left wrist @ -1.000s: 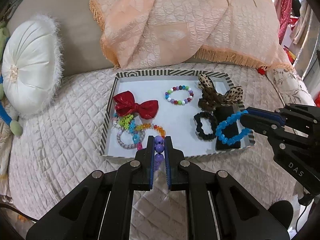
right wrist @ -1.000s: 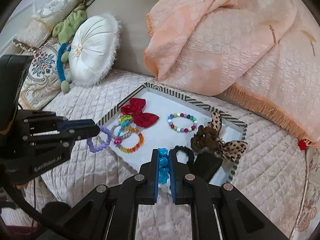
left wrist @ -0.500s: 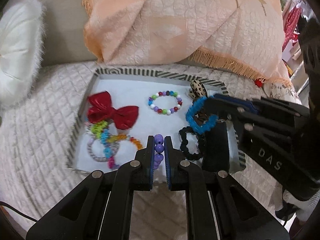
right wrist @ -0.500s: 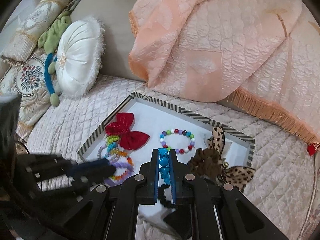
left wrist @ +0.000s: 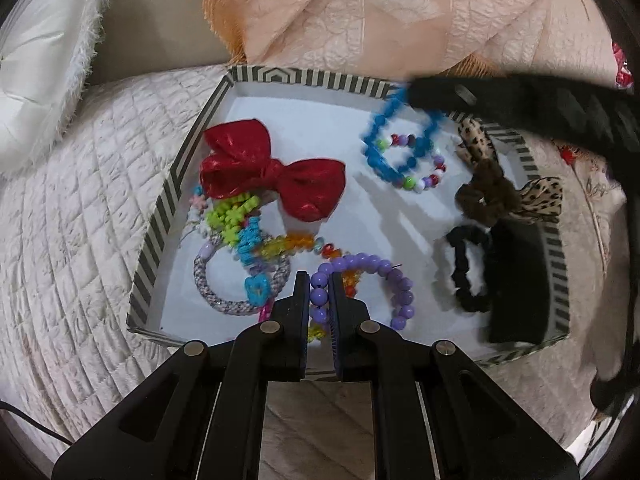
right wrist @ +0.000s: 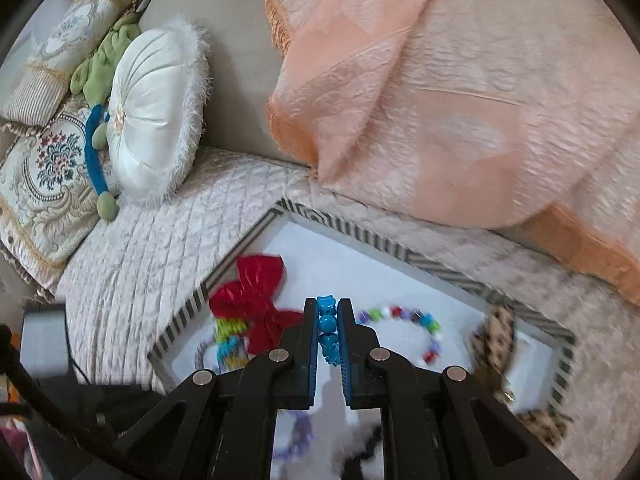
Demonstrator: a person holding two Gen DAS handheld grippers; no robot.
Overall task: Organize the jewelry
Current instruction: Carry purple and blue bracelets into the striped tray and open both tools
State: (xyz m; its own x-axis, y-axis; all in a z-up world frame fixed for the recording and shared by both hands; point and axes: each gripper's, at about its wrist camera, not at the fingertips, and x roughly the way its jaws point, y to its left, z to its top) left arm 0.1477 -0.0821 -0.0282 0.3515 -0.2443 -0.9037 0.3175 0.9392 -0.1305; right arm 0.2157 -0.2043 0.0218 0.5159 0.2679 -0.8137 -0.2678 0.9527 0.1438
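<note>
Left wrist view. Setting: quilted cream sofa seat (left wrist: 80, 216); peach fringed throw (left wrist: 380, 12) draped behind; white fringed round cushion (left wrist: 36, 52) at far left.
- Tray (left wrist: 160, 216), white floor, black-and-white striped rim, resting on the seat.
- Red bow (left wrist: 272, 176), left half of tray.
- Tangle of neon and braided bracelets (left wrist: 240, 256) just below the bow, touching it.
- Multicolour bead bracelet (left wrist: 420, 184), upper middle of tray, partly overlapped by the blue one.
- Leopard-print bow scrunchie (left wrist: 496, 188), right side; black scrunchie (left wrist: 464, 268) below it; black block (left wrist: 516, 280) against the right rim.
- Left hand-held gripper (left wrist: 319, 280): clenched on the purple bead bracelet (left wrist: 384, 276), whose loop lies over the tray's near edge area.
- Right hand-held gripper (left wrist: 416, 94): blurred, entering from the right, carrying the blue bead bracelet (left wrist: 384, 156) over the tray's upper right.

Right wrist view. Setting: same sofa; embroidered cushions (right wrist: 48, 152) and a green and blue plush toy (right wrist: 100, 92) beside the round cushion (right wrist: 156, 112); throw (right wrist: 440, 80) above.
- Right hand-held gripper (right wrist: 328, 320): grasping the blue bead bracelet (right wrist: 328, 328) between its pads, above the tray (right wrist: 256, 232).
- Red bow (right wrist: 256, 304), multicolour bracelet (right wrist: 424, 324) and leopard scrunchie (right wrist: 496, 340) beneath, blurred.
</note>
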